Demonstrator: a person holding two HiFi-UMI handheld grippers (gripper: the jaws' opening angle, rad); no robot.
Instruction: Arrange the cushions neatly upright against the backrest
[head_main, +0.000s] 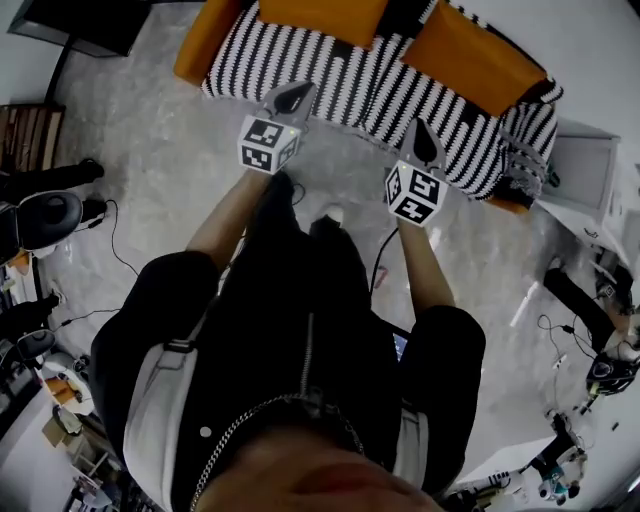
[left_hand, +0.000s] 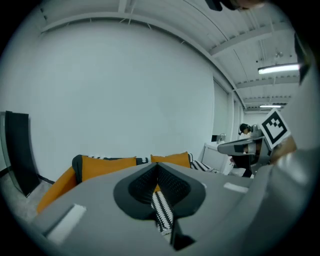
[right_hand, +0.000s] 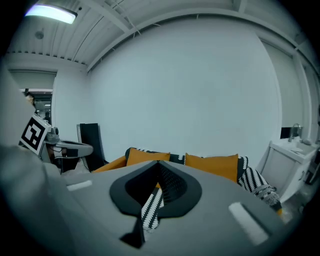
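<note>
both jaws are clenched on nothing. the left gripper (head_main: 291, 98) and right gripper (head_main: 425, 143) are held out in front of the person, short of the sofa (head_main: 350, 80). the stripes showing through each pair of shut jaws in the gripper views are only the sofa's cover beyond.

two orange cushions sit at the back of the seat, the left cushion (head_main: 320, 18) and the right cushion (head_main: 475, 55), side by side with a strip of striped backrest between them. in the gripper views both look upright against the backrest, so the arranging seems done or nearly so.

if either needs a nudge, these look like light, soft, stuffed cushions that will dent and sag rather than hold shape. a pinch on a top corner or along the upper seam should bite into fabric well. one corner alone would probably let the cushion swing and droop, so one gripper at each upper corner is the safer hold. the woven cover looks unlikely to slip.
</note>
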